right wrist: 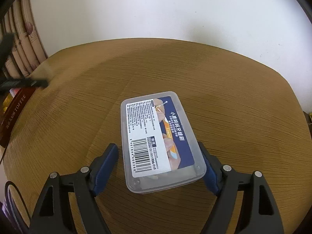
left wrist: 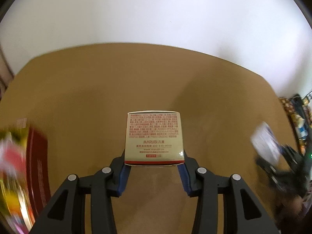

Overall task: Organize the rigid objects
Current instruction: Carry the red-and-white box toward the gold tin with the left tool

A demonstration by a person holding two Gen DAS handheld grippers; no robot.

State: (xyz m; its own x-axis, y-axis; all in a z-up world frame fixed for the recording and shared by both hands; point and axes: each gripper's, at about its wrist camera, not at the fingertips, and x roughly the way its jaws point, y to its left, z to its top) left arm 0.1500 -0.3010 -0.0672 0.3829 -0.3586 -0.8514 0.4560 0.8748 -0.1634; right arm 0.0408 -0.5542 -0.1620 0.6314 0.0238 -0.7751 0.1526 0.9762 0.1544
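The left gripper [left wrist: 154,160] clamps a gold MARUBI carton [left wrist: 154,136] between its blue pads, one pad pressed on each side of the box near its red-edged near end. The carton juts straight ahead of the fingers, its printed face with red text turned up toward the camera, and it sits above the brown wooden table [left wrist: 117,81]. Off to the left of this gripper lies a dark red box [left wrist: 37,165], with a blurred yellow and pink package [left wrist: 11,165] just beyond it at the frame edge. Far to the right, the other gripper shows as a dark blur with a pale box in front of it.

The right gripper [right wrist: 159,161] stands with its jaws parted around a clear plastic case [right wrist: 158,136] of interdental brushes, which lies flat on the table [right wrist: 234,97] with its barcode label facing up. The left pad [right wrist: 107,165] is clearly apart from the case, with table showing in the gap; the right pad sits just against or beside the case's far edge, and contact there cannot be told. The case reaches ahead from between the fingers, angled slightly leftward. Well away at the left rim rests a brown TOFFEE box [right wrist: 13,117], with curtains [right wrist: 25,29] behind.
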